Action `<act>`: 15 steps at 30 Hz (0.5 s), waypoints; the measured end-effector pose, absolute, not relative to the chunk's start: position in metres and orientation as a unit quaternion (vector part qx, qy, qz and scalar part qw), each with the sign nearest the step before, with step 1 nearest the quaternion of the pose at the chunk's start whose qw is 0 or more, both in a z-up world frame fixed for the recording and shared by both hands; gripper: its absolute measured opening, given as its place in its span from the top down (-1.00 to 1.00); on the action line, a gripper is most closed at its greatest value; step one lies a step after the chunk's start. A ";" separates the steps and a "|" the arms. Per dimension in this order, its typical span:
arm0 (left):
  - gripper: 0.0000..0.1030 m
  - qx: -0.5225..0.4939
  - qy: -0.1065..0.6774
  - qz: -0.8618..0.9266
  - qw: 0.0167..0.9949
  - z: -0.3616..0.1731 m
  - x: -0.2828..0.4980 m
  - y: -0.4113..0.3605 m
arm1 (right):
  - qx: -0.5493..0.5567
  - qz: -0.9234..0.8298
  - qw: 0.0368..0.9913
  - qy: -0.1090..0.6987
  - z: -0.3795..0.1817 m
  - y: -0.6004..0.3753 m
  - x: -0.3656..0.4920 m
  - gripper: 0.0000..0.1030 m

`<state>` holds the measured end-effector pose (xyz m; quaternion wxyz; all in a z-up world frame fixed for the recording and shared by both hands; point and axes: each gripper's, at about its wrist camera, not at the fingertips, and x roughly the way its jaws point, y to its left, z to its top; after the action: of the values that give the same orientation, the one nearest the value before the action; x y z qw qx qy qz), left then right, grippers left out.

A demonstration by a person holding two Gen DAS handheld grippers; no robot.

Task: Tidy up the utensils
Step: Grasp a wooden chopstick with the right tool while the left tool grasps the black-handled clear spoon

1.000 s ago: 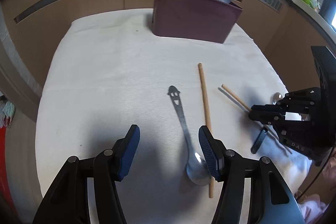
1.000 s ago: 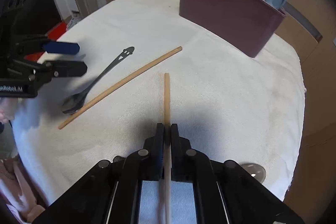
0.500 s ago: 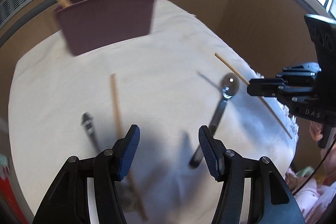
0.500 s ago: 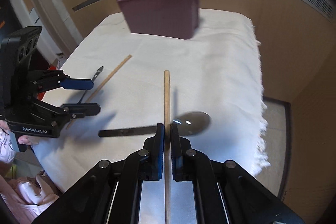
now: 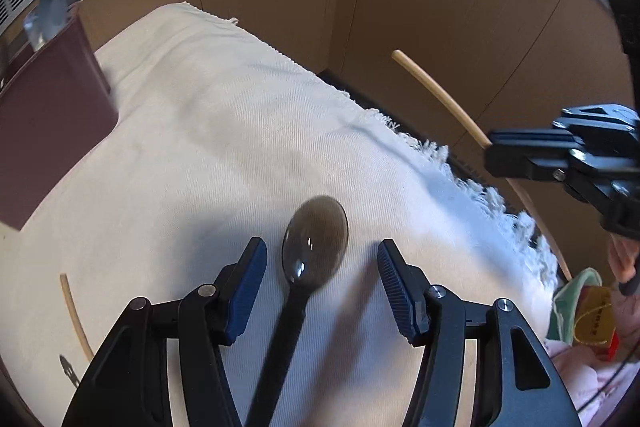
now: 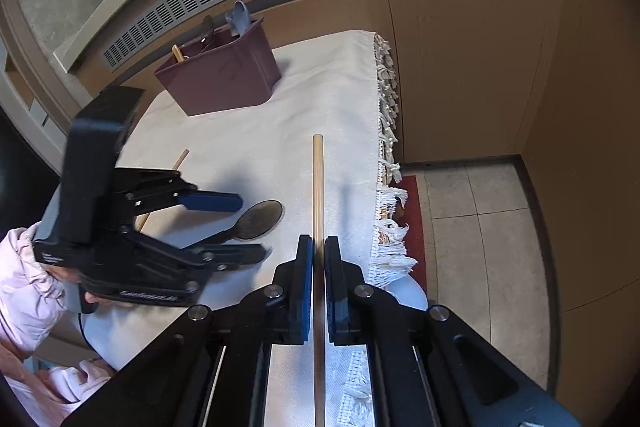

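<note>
A: What has the right gripper (image 6: 318, 259) got?

B: Its jaws are pinched tight on a wooden chopstick (image 6: 318, 183), which runs straight out toward twelve o'clock, raised above the white cloth (image 6: 344, 79).

A: And the left gripper (image 5: 320, 271)?

B: Spread wide, holding nothing. A dark spoon (image 5: 314, 243) lies on the cloth between its blue pads (image 5: 250, 277), bowl pointing to twelve o'clock, handle running back under the gripper. Neither pad touches it.

A: Where's the holder?

B: The maroon utensil box (image 6: 222, 71) stands at the far end of the cloth, about eleven o'clock in the right wrist view, with utensils upright inside. A second chopstick (image 5: 74, 313) lies at eight o'clock in the left wrist view.
</note>
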<state>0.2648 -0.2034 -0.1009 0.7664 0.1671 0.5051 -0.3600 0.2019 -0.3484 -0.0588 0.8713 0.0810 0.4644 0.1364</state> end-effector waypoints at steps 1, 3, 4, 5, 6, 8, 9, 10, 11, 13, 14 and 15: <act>0.03 0.173 0.507 -0.356 0.766 -0.103 0.267 -0.207 | 0.083 0.136 0.871 0.465 -0.059 -0.349 0.202 0.90; 0.31 0.175 0.501 -0.348 0.773 -0.104 0.268 -0.208 | 0.086 0.138 0.870 0.465 -0.060 -0.347 0.201 0.90; 0.31 0.173 0.501 -0.345 0.775 -0.103 0.268 -0.208 | 0.087 0.140 0.870 0.466 -0.060 -0.346 0.201 0.90; 0.31 0.169 0.500 -0.342 0.777 -0.101 0.267 -0.206 | 0.087 0.141 0.870 0.465 -0.060 -0.345 0.201 0.90; 0.31 0.166 0.498 -0.339 0.781 -0.100 0.266 -0.202 | 0.087 0.142 0.870 0.465 -0.059 -0.345 0.201 0.90; 0.32 0.157 0.492 -0.329 0.791 -0.096 0.262 -0.192 | 0.085 0.146 0.870 0.463 -0.057 -0.341 0.202 0.90; 0.31 0.151 0.490 -0.323 0.795 -0.095 0.264 -0.188 | 0.085 0.148 0.870 0.462 -0.055 -0.338 0.203 0.90; 0.32 0.141 0.488 -0.318 0.801 -0.091 0.263 -0.181 | 0.084 0.151 0.870 0.461 -0.054 -0.335 0.204 0.90; 0.32 0.129 0.483 -0.313 0.807 -0.087 0.261 -0.171 | 0.084 0.153 0.871 0.459 -0.052 -0.331 0.205 0.90; 0.32 0.107 0.468 -0.294 0.826 -0.076 0.258 -0.150 | 0.082 0.163 0.869 0.459 -0.051 -0.321 0.207 0.90; 0.32 0.096 0.460 -0.284 0.835 -0.071 0.256 -0.140 | 0.080 0.169 0.868 0.460 -0.051 -0.315 0.208 0.90; 0.32 0.087 0.455 -0.278 0.841 -0.066 0.252 -0.132 | 0.079 0.178 0.865 0.462 -0.051 -0.306 0.210 0.90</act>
<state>0.2521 -0.1321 -0.0659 0.8413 0.0875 0.4552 -0.2783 0.2102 -0.3059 -0.0510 0.8655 0.0786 0.4616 0.1779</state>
